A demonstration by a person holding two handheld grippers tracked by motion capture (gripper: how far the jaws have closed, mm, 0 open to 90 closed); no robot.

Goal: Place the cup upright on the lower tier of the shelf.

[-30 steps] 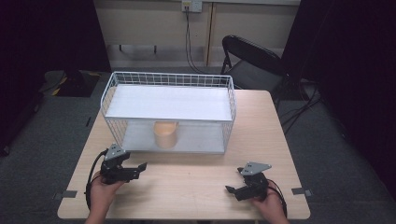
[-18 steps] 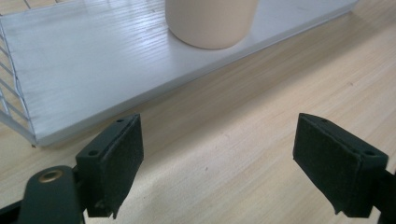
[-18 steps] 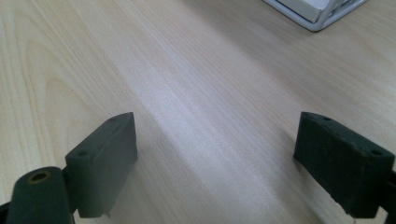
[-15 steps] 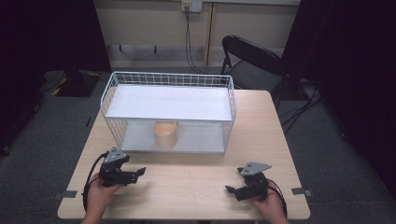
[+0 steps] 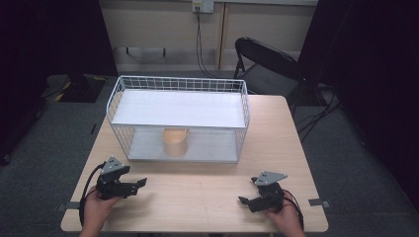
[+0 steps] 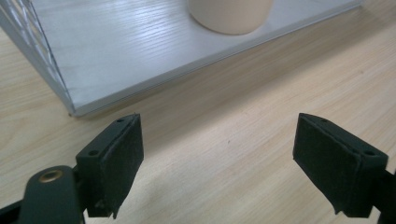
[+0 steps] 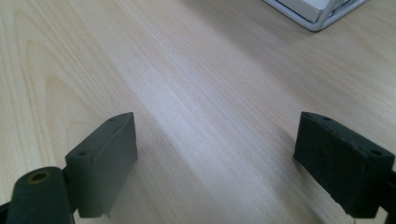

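Note:
A white wire rack (image 5: 179,117) with two white shelves stands at the back middle of the wooden table (image 5: 197,187). A tan cup (image 5: 175,142) sits on the lower shelf (image 6: 116,51); its base (image 6: 231,16) shows at the top of the left gripper view. My left gripper (image 5: 134,185) rests near the front left of the table, open with nothing between its jaws, and points right. Open and holding nothing too, my right gripper (image 5: 248,190) sits at the front right. Its pads (image 7: 105,158) hover over bare wood, with the rack's corner (image 7: 322,14) far ahead.
A black folding chair (image 5: 269,61) stands behind the table's right rear corner. Cables hang from a wall socket (image 5: 202,6) behind the rack. Grey carpet surrounds the table. Tape marks (image 5: 316,202) lie at the table's front corners.
My left gripper has slid slightly back toward the table's front left. The right gripper has stayed put.

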